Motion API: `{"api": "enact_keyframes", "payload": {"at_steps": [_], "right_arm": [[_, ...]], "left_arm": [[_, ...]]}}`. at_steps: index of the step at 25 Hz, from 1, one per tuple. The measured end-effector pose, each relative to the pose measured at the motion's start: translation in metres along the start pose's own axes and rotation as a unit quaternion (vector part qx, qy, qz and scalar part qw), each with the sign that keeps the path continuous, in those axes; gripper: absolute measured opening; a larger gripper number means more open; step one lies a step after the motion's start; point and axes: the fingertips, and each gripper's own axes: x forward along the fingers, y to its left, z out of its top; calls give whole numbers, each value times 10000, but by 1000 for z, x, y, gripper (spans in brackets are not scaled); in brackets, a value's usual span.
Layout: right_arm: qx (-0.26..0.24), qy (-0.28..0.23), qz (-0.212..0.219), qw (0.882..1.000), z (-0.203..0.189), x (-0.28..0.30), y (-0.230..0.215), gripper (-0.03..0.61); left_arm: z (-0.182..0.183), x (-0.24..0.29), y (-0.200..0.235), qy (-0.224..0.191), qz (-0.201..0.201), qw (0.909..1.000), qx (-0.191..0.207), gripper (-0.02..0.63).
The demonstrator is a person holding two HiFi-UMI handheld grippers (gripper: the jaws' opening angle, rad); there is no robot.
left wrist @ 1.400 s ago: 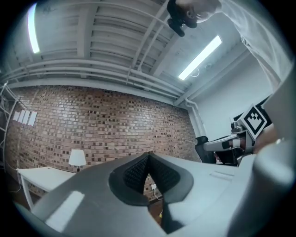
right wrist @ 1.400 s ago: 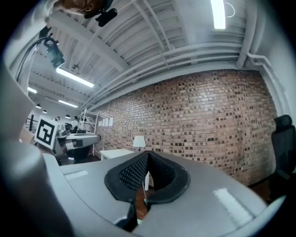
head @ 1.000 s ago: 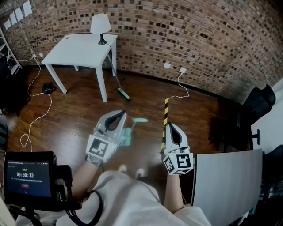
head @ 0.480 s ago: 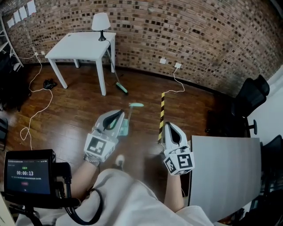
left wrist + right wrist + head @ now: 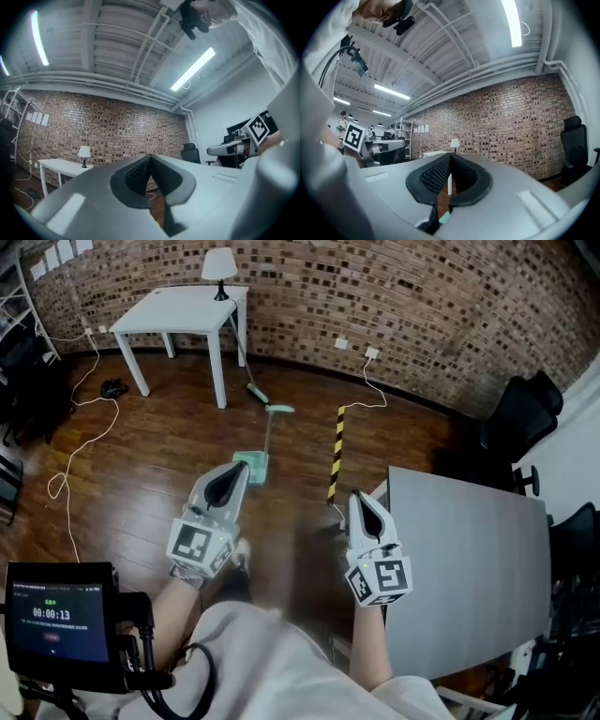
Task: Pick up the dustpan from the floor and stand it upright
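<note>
- Dark, glossy wooden floor fills the room, with a red brick wall at the far side.
- My left gripper is held out level in front of me. Its jaws are pressed together, with nothing between them.
- My right gripper is level beside it, well apart from the left. Its jaws are also closed and empty.
- A mint-green plastic dustpan lies flat on the floor. In the head view its pan shows just past the tip of my left gripper, and its long thin handle points away toward the wall. Neither gripper holds it.
- A yellow-and-black striped strip lies on the floor between the dustpan and a large grey flat board on my right.
- Farther off stands a white square table with a small white lamp on it.
- A broom with a green head leans against the table.
- White cables trail across the floor at left.
- A black office chair stands at far right.
</note>
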Motion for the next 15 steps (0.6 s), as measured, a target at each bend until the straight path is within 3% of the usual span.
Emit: {"api": "enact_keyframes", "payload": {"at_steps": [4,9,15], "right_arm": [[36,-127,-220,9997,11,-36,24,12],[198,-152,-591,9979,4,-58,27,12],[175,-118,-530,9984,3,-48,55,12]], "left_arm": [[23,-48,-20,-97,-186,9998,-55,2],[23,-67,-25,-10,-353,9994,12,2],[20,-82,-17,76,-520,9984,186,2]]}}
